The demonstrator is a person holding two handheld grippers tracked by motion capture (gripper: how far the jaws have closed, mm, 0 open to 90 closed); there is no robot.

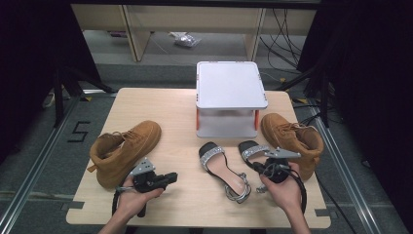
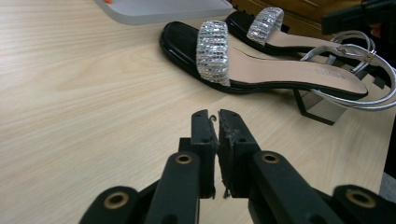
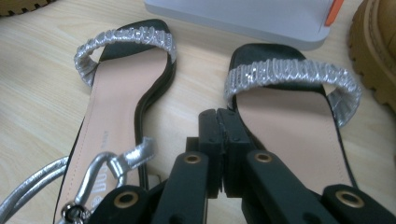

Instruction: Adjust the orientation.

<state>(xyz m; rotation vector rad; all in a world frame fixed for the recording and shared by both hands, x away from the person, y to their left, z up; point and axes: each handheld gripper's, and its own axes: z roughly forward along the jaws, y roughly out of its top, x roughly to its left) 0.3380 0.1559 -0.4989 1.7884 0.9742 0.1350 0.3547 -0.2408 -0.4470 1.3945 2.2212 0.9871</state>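
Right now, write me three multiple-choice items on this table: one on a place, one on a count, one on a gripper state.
1. Where does the white stand sit?
A. at the table's far edge, behind the sandals
B. at the near edge, by the hands
C. on the floor

2. How many tan boots are on the table?
A. one
B. two
C. four

3. How do the right gripper's fingers stand?
A. wide open
B. shut on a boot
C. shut, holding nothing

Answers:
1 A: in the high view it stands beyond the left sandal and the right sandal.
2 B: a left boot and a right boot flank the sandals.
3 C: the fingers meet, above the right sandal's insole.
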